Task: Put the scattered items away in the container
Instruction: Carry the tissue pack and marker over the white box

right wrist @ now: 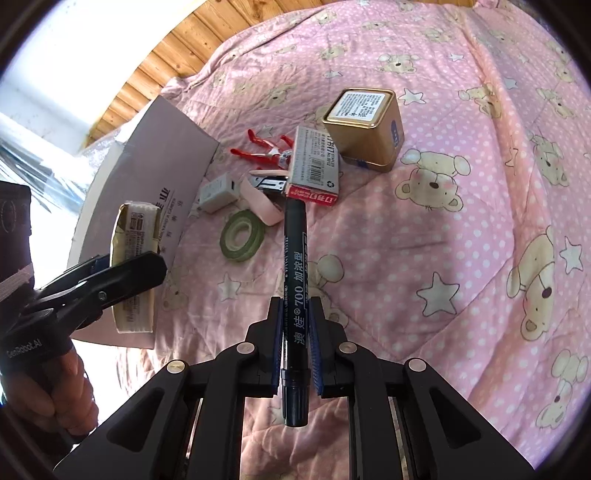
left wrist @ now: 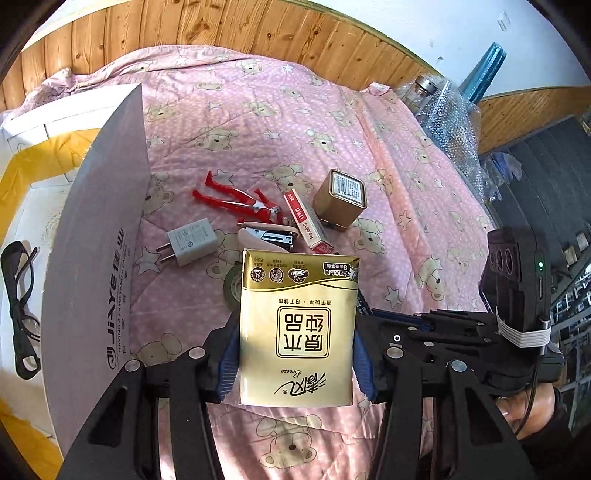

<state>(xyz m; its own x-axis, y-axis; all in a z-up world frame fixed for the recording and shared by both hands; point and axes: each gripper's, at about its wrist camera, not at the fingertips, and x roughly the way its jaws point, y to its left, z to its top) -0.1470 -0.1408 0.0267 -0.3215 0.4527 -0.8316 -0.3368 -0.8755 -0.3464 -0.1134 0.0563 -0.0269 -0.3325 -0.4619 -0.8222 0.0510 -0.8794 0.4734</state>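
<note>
My left gripper (left wrist: 295,354) is shut on a gold tissue pack (left wrist: 297,328), held above the pink quilt beside the white cardboard box (left wrist: 96,240), whose flap stands up. My right gripper (right wrist: 295,314) is shut on a black marker (right wrist: 294,280) that points forward. On the quilt lie red pliers (left wrist: 240,203), a white charger (left wrist: 192,242), a pink stapler (left wrist: 267,238), a staples box (left wrist: 304,218), a gold tin (left wrist: 340,199) and a green tape roll (right wrist: 242,234). The right wrist view shows the left gripper (right wrist: 122,273) with the tissue pack (right wrist: 136,236) at the box flap (right wrist: 155,162).
A black cable (left wrist: 18,302) lies inside the box. Bubble wrap (left wrist: 450,122) with a glass jar and a blue tube (left wrist: 484,70) sit at the bed's far right corner. A wooden headboard (left wrist: 221,26) runs behind the quilt (right wrist: 461,221). A hand (right wrist: 48,387) grips the left tool.
</note>
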